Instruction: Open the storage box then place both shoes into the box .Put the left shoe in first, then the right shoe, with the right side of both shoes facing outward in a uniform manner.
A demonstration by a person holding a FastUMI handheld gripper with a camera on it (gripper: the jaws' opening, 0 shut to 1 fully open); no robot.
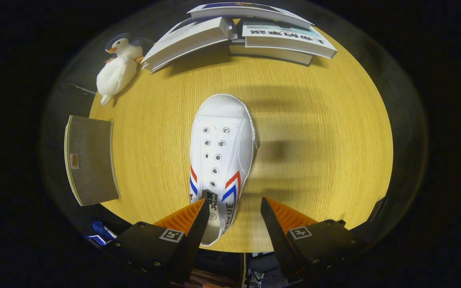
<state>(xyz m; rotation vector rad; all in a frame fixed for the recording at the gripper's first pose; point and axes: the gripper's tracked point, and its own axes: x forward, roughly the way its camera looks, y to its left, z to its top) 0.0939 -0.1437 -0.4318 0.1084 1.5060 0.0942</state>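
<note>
The shoe (221, 158) was white with red and blue stripes at each side. The table (314, 160) showed yellow wood grain. The penguin toy (118, 68) was white with a grey head.

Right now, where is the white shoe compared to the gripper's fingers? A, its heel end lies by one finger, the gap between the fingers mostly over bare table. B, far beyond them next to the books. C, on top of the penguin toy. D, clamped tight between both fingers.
A: the white shoe has its heel end at one finger of the open gripper, toe pointing away towards the books.
</note>
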